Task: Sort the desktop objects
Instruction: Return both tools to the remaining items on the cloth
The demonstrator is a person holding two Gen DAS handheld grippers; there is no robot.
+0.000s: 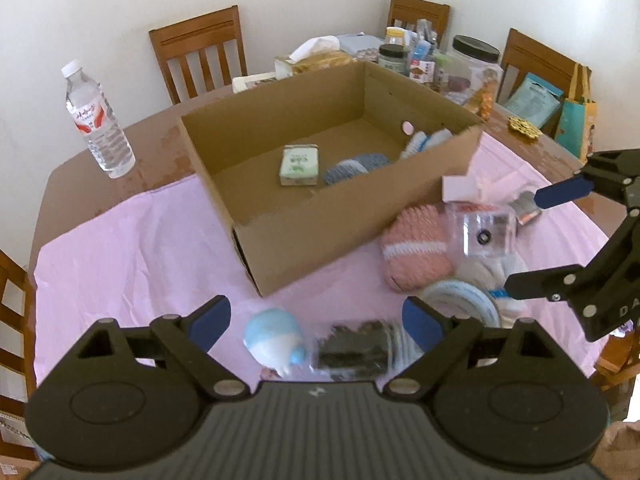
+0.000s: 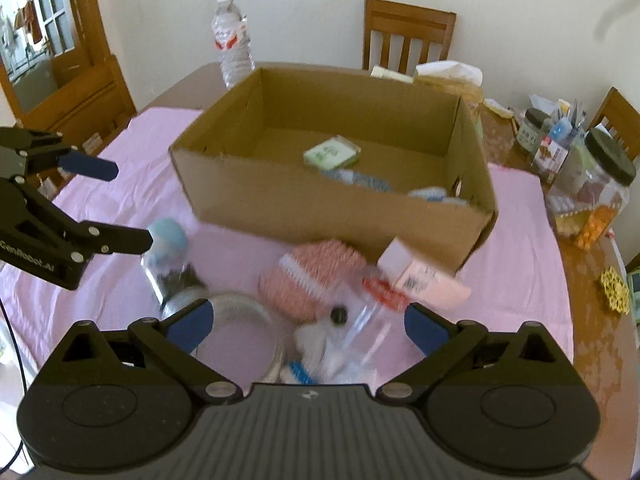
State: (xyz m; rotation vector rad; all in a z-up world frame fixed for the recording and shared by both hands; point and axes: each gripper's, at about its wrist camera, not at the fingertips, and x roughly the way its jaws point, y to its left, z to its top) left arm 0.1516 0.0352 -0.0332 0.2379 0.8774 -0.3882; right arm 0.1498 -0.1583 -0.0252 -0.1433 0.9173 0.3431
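Note:
An open cardboard box [image 1: 280,236] [image 2: 320,204] stands on the pink cloth and holds a green packet [image 1: 299,164] [image 2: 331,153] and blue knitted pieces [image 1: 356,166]. In front of it lie a pink knitted piece [image 1: 414,252] [image 2: 316,276], a clear plastic box [image 1: 482,234] [image 2: 360,320], a pink carton [image 2: 424,276], a round tape roll [image 1: 460,300] [image 2: 244,320] and a jar with a light-blue cap [image 1: 276,340] [image 2: 170,258]. My left gripper [image 1: 316,320] [image 2: 132,204] is open above the jar. My right gripper [image 2: 308,324] [image 1: 528,240] is open above the clear box.
A water bottle [image 1: 98,120] [image 2: 232,46] stands behind the box on the left. Jars, tissues and packets [image 1: 440,64] [image 2: 580,176] crowd the far right of the wooden table [image 1: 160,136]. Wooden chairs [image 1: 200,52] ring the table. A yellow coaster [image 2: 614,288] lies at the right.

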